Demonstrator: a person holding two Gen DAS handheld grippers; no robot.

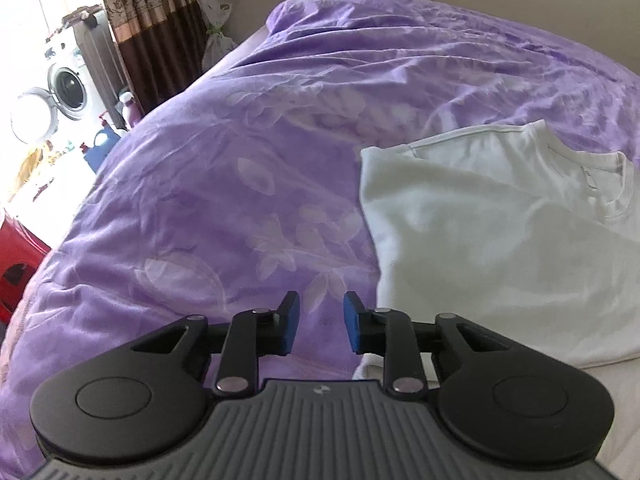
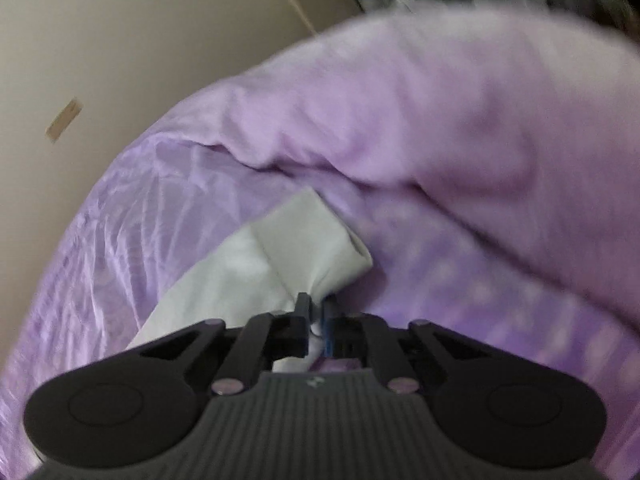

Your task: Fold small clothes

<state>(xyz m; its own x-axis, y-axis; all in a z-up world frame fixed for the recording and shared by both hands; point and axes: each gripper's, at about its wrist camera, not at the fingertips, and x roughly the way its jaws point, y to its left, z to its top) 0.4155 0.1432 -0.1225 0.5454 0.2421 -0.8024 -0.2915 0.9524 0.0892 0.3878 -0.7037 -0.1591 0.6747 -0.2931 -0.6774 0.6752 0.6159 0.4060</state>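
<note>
A white T-shirt [image 1: 500,240] lies partly folded on the purple bedspread [image 1: 240,160], with its collar toward the right edge of the left wrist view. My left gripper [image 1: 320,322] hovers just left of the shirt's near corner, its blue pads apart with only bedspread showing between them. In the blurred right wrist view, a sleeve of the same white T-shirt [image 2: 288,248] stretches away from my right gripper [image 2: 318,312], whose jaws are pinched together on the white cloth.
A beige wall [image 2: 120,40] borders the bed on the far side. Left of the bed stand a washing machine [image 1: 66,88], brown curtains [image 1: 152,20], a blue container [image 1: 100,148] and a red object [image 1: 16,256]. A bulky purple pillow or duvet roll [image 2: 480,140] lies beyond the sleeve.
</note>
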